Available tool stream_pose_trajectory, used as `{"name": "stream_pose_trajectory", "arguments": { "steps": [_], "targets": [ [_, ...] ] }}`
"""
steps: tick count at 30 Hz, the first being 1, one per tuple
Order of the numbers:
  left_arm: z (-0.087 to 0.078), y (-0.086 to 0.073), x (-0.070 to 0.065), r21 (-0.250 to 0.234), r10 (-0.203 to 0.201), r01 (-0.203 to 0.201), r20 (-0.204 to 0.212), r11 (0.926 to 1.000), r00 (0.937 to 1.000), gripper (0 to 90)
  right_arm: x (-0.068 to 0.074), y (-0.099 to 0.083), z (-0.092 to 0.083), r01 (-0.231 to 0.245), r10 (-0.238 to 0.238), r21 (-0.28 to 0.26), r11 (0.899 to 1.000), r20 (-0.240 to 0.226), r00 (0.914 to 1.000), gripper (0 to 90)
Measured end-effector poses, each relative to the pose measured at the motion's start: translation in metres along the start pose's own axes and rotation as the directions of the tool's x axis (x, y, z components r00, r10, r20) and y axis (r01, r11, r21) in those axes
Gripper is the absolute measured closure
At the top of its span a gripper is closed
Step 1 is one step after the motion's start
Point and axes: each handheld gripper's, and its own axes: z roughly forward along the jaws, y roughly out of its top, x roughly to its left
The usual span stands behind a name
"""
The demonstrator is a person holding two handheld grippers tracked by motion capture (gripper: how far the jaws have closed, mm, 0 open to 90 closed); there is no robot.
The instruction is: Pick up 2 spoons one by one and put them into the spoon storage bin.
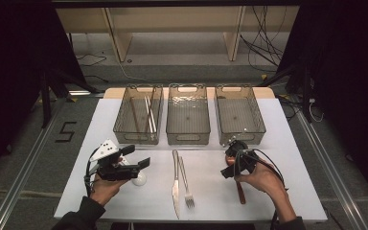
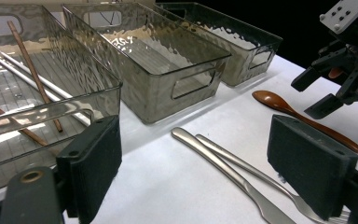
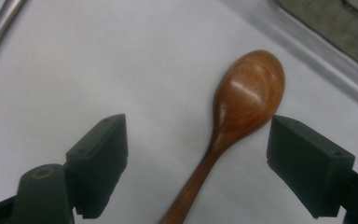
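Right tool (image 3: 196, 163) spread wide over the wooden spoon (image 3: 242, 107) beside the right-hand bin (image 1: 240, 115): light, stiff, smooth; pinch the neck.

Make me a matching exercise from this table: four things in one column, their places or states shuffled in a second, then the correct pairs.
Things:
1. wooden spoon
2. chopsticks
3. knife and fork
4. middle bin

Places or states:
A. inside the left bin
B. holds nothing
C. on the table between the open jaws of the right gripper
D. side by side on the table, near its middle

Pairs: 1-C, 2-A, 3-D, 4-B
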Motion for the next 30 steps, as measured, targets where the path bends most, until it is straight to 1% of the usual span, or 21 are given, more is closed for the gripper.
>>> {"name": "stream_pose_trajectory", "arguments": {
  "steps": [2, 5, 6, 8, 10, 12, 14, 16, 20, 24, 27, 30],
  "targets": [
    [-0.001, 0.0, -0.001, -0.002, 0.004, -0.004, 0.001, 1.0, 1.0, 17.4, 0.0, -0.001, 0.0, 0.002, -0.003, 0.016, 1.0, 0.018, 0.9998, 25.6],
    [-0.001, -0.001, -0.003, -0.007, 0.006, -0.006, 0.005, 1.0, 1.0, 17.4, 0.0, -0.003, 0.002, 0.004, -0.005, 0.038, 0.999, 0.026, 0.9996, 29.1],
    [-0.001, -0.002, -0.003, -0.003, 0.013, -0.013, 0.004, 0.9999, 0.9999, 17.4, 0.0, -0.004, 0.002, 0.001, -0.003, 0.054, 0.999, 0.03, 0.9995, 30.5],
    [0.0, -0.003, -0.004, -0.004, 0.011, -0.011, 0.005, 0.9999, 0.9999, 17.4, -0.001, -0.006, 0.005, -0.003, 0.0, 0.074, 0.997, 0.036, 0.9993, 32.9],
    [-0.001, -0.004, -0.004, -0.002, 0.013, -0.013, 0.005, 0.9999, 0.9999, 17.4, -0.001, -0.007, 0.006, -0.013, 0.01, 0.094, 0.996, 0.035, 0.9994, 36.0],
    [0.0, -0.005, -0.005, 0.0, 0.014, -0.014, 0.002, 0.9999, 0.9999, 17.4, -0.002, -0.008, 0.006, -0.008, 0.005, 0.105, 0.994, 0.029, 0.9996, 39.4],
    [0.0, -0.006, -0.005, 0.004, 0.017, -0.017, 0.0, 0.9998, 0.9999, 17.4, -0.001, -0.008, 0.006, -0.006, 0.002, 0.113, 0.994, 0.034, 0.9994, 43.0],
    [0.0, -0.007, -0.005, 0.006, 0.01, -0.01, -0.001, 0.9999, 0.9999, 17.4, -0.001, -0.009, 0.006, 0.002, -0.007, 0.122, 0.993, 0.037, 0.9993, 46.0],
    [0.0, -0.008, -0.005, 0.004, 0.007, -0.007, 0.001, 1.0, 1.0, 17.4, 0.001, -0.012, 0.008, 0.01, -0.017, 0.156, 0.988, 0.042, 0.999, 52.0],
    [0.0, -0.008, -0.005, 0.002, 0.012, -0.012, -0.001, 0.9999, 0.9999, 17.4, 0.001, -0.015, 0.011, 0.015, -0.02, 0.183, 0.983, 0.028, 0.9994, 55.4],
    [0.0, -0.008, -0.005, -0.002, 0.009, -0.009, -0.005, 1.0, 0.9999, 17.4, 0.001, -0.016, 0.012, 0.021, -0.024, 0.189, 0.982, 0.014, 0.9996, 57.2],
    [-0.001, -0.008, -0.006, -0.005, 0.008, -0.008, -0.008, 1.0, 0.9999, 17.4, 0.0, -0.016, 0.012, 0.024, -0.027, 0.19, 0.981, 0.01, 0.9996, 59.3]
  ]
}}
